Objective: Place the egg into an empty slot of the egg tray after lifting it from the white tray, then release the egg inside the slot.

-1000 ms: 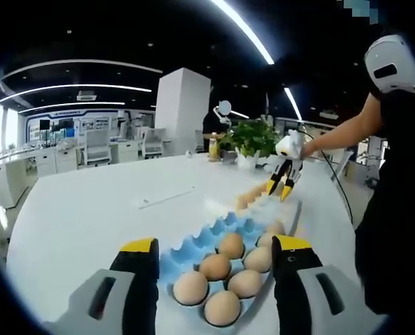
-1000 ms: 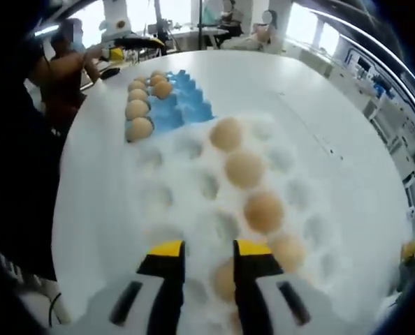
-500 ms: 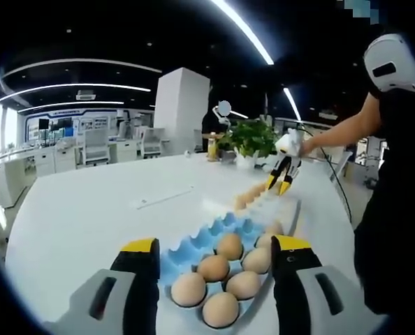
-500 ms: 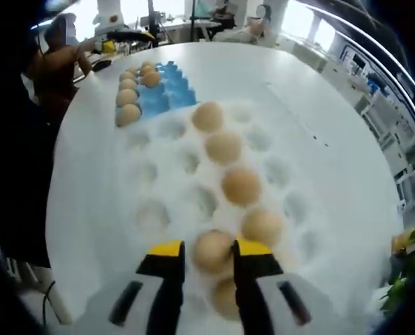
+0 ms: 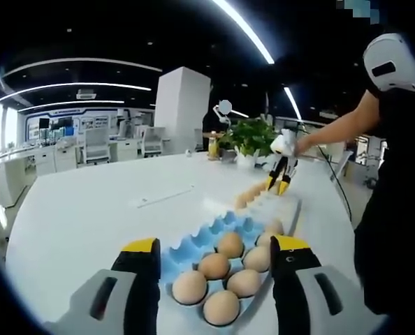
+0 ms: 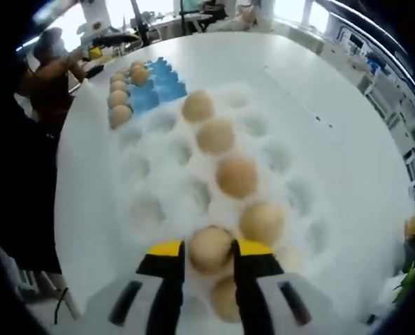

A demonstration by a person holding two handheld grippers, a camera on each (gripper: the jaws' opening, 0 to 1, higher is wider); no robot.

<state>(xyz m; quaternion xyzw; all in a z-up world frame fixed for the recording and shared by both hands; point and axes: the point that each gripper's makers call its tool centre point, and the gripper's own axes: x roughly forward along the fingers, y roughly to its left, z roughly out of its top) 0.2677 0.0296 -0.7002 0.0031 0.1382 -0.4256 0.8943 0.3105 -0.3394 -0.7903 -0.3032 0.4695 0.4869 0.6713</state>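
The lifting step is judged to be in hand. In the right gripper view, the right gripper (image 6: 209, 252) is seen with its jaws closed against the sides of an egg (image 6: 209, 248), which is being held above the white tray (image 6: 151, 183). Whether the egg is fully clear of its pocket cannot be told.

The next move is judged to call for a carry from the white tray across to the blue egg tray (image 6: 155, 89), then a lowering into 1 of its empty slots before the jaws are parted. A level, gentle hold is called for, since the shell is likely to crack under excess squeeze or slip under too little.

In the left gripper view, the left gripper (image 5: 213, 246) is being held with its jaws wide apart and nothing between them, just in front of the near end of the egg tray.

Containers:
- White tray: a diagonal row of 4 eggs (image 6: 237, 175) is being held in its pockets, with 1 more partly hidden below the right gripper's jaws. Most other pockets are empty.
- Egg tray: in the left gripper view, 7 eggs (image 5: 216, 266) are visible in its slots. The blue slots on the side away from these eggs are empty.

The 2 trays are lying end to end on the white table (image 5: 89, 209).
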